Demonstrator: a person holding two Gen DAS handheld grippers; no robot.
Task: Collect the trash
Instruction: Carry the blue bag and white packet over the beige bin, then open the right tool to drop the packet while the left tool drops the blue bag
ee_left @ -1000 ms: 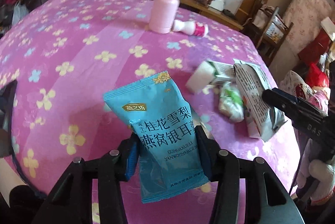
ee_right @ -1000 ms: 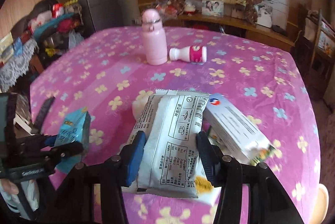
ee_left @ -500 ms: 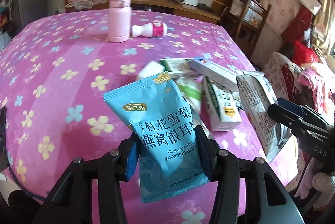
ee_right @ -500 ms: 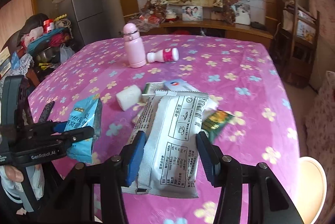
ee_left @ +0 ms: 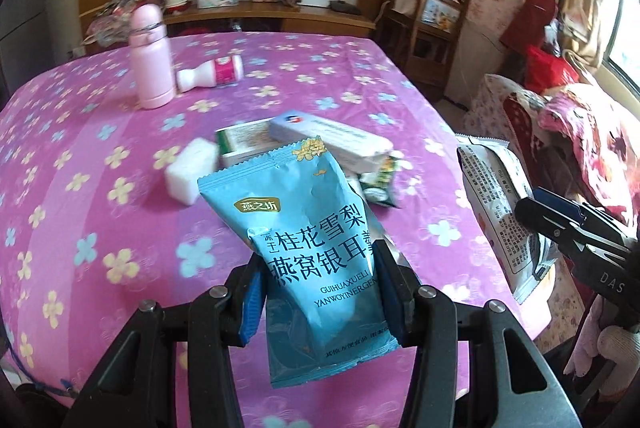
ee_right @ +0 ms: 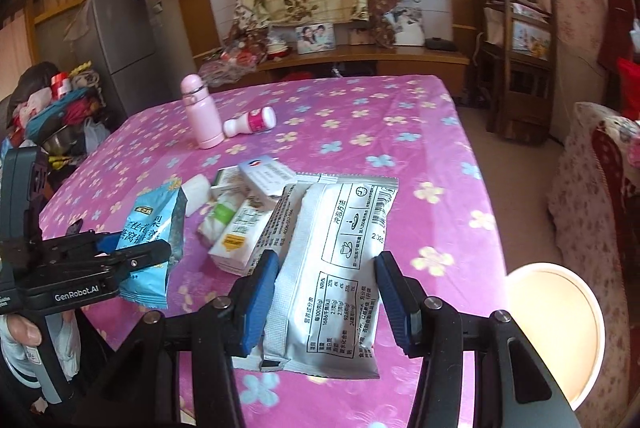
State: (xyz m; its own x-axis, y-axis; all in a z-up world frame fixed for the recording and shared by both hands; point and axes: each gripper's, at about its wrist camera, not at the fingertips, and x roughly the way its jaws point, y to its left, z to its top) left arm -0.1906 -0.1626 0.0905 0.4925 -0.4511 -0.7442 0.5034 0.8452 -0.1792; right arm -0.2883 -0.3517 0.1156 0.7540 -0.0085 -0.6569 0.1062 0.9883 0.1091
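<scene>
My left gripper (ee_left: 320, 288) is shut on a blue snack packet (ee_left: 316, 244), held above the near edge of the pink flowered table (ee_left: 100, 132). My right gripper (ee_right: 326, 292) is shut on a silver-white packet (ee_right: 336, 260), also lifted off the table. Each gripper shows in the other's view: the right one (ee_left: 568, 224) with its silver packet (ee_left: 496, 204) at the right edge, the left one (ee_right: 120, 256) with the blue packet (ee_right: 156, 228) at the left. A pile of boxes and wrappers (ee_right: 244, 212) lies mid-table.
A pink flask (ee_left: 150, 60) stands at the far side beside a small white bottle (ee_left: 212, 72) lying on its side. A white block (ee_left: 192, 170) sits next to the pile. A round white bin rim (ee_right: 560, 328) is below right. A wooden shelf (ee_right: 516, 60) and a covered chair (ee_right: 600, 180) stand to the right.
Both grippers, still holding their packets, have pulled back from the table and swung right; more of the room, the table's right edge and the white bin have come into view.
</scene>
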